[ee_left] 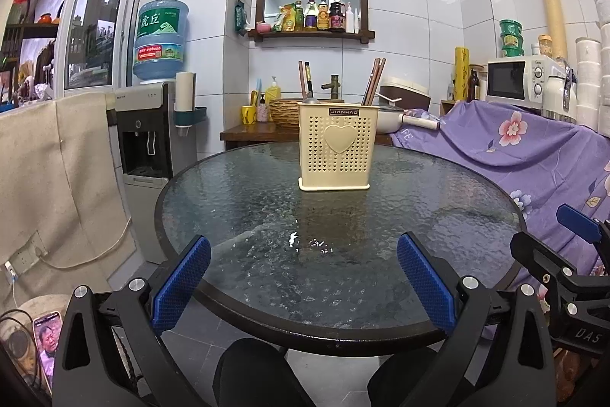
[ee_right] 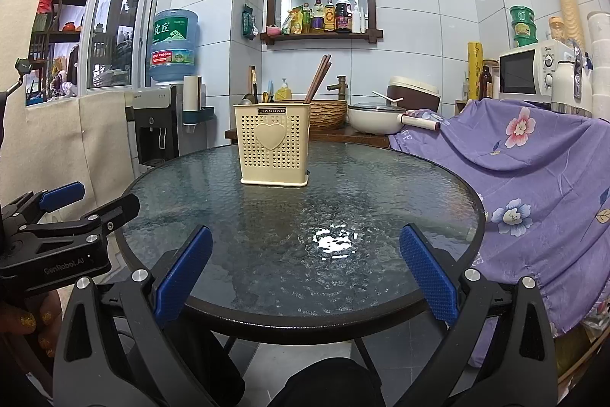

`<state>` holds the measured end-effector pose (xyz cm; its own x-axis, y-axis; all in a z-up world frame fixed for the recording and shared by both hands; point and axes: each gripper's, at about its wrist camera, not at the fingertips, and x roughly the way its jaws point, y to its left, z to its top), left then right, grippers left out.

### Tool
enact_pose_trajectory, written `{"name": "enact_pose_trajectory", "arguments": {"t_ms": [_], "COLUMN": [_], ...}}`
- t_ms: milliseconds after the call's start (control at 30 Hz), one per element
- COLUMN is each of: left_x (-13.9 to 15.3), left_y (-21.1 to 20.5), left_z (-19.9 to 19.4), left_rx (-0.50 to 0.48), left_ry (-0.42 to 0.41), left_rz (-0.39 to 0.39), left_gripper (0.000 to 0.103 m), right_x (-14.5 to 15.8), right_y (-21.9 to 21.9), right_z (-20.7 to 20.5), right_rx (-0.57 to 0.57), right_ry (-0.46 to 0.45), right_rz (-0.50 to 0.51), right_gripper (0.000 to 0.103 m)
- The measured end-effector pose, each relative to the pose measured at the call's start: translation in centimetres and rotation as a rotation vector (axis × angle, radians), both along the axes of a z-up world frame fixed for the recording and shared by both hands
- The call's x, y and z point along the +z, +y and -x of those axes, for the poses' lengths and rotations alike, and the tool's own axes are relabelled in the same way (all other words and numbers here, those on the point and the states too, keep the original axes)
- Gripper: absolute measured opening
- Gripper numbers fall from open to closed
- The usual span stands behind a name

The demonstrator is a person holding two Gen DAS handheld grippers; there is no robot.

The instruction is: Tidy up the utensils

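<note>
A cream perforated utensil holder (ee_left: 335, 145) with a heart on its front stands upright at the far side of the round glass table (ee_left: 236, 201). It also shows in the right wrist view (ee_right: 272, 149). Brown chopsticks (ee_left: 374, 81) stick up from its right compartment. A dark-handled spoon and another stick (ee_left: 307, 81) stand in its left compartment. My left gripper (ee_left: 303, 250) is open and empty over the table's near edge. My right gripper (ee_right: 305, 243) is open and empty too, beside it on the right.
A water dispenser (ee_left: 146, 136) stands left of the table. A purple floral cloth (ee_left: 533, 147) covers furniture on the right. A counter behind holds a woven basket (ee_right: 328, 113), a white pot (ee_right: 375, 119) and a microwave (ee_right: 528, 73). The right gripper's side (ee_left: 564, 254) shows at the left view's edge.
</note>
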<state>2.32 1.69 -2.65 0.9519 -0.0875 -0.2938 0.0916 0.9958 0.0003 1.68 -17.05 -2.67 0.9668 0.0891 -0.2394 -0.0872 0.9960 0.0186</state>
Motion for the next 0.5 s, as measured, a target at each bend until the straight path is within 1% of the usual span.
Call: {"name": "enact_pose_trajectory", "arguments": {"t_ms": [133, 267, 400, 500], "left_x": [0.18, 0.29, 0.34, 0.36], "left_y": [-0.09, -0.04, -0.22, -0.14], "left_z": [0.07, 0.19, 0.08, 0.33], "left_rx": [-0.005, -0.013, -0.006, -0.01], "left_ry": [-0.002, -0.004, 0.002, -0.009], "left_rz": [-0.005, 0.012, -0.003, 0.007], "left_gripper": [0.096, 0.096, 0.096, 0.096], "right_x": [-0.03, -0.05, -0.1, -0.09], "right_y": [0.01, -0.04, -0.12, -0.18], "right_z": [-0.05, -0.12, -0.16, -0.19], "right_rx": [0.001, 0.001, 0.001, 0.002], "right_ry": [0.001, 0.001, 0.0, 0.002], "right_rz": [0.002, 0.001, 0.002, 0.0], "right_gripper": [0.097, 0.097, 0.097, 0.097]}}
